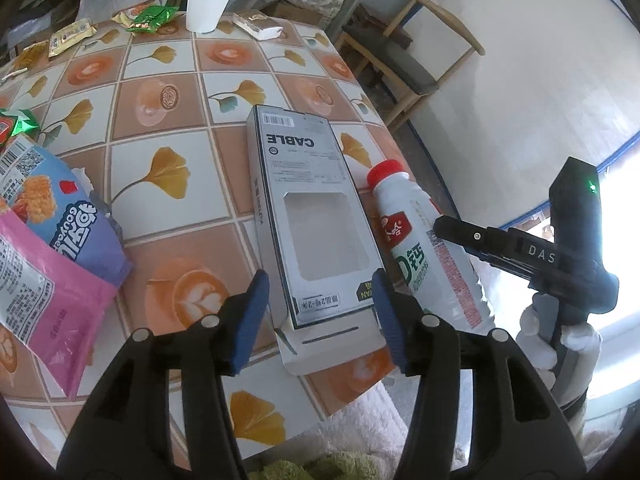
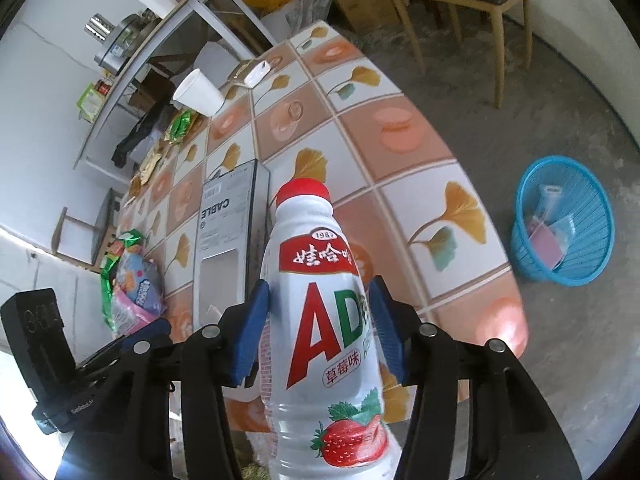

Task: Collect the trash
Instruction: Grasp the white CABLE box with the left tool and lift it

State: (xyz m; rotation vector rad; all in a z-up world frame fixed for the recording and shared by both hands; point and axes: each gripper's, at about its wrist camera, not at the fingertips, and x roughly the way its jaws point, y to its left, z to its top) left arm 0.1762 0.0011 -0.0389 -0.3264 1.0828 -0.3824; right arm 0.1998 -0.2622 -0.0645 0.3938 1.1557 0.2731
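**Bottle in the right grip, box lying free under the left**

The right gripper (image 2: 320, 328) has its blue pads set against both sides of a white drink bottle (image 2: 320, 320), which runs straight out along the fingers with its red cap pointing away, over the tiled table (image 2: 420, 184). The pads look pressed on the label, so I take it as clamped. From the left wrist view the same bottle (image 1: 430, 248) sits just right of the left gripper, with the right gripper's black body (image 1: 520, 256) reaching in from the side.

The left gripper (image 1: 320, 316) stands apart, its pads flanking the near end of a grey cable box (image 1: 308, 216) without visibly pressing on it. The box lies flat on the table, long axis running away from the fingers, its near end reaching the table edge.

The blue basket (image 2: 564, 220) stands on the floor well off to the right of the table, with a few wrappers already in it. I judge the right hand is the nearer one, so the bottle should swing that way, cap leading.

Snack bags (image 1: 52, 240) lie at the left, a paper cup (image 1: 208, 4) and more wrappers at the far edge. The bottle's base is cut off at the bottom of the right view, and whether it is empty I cannot tell.
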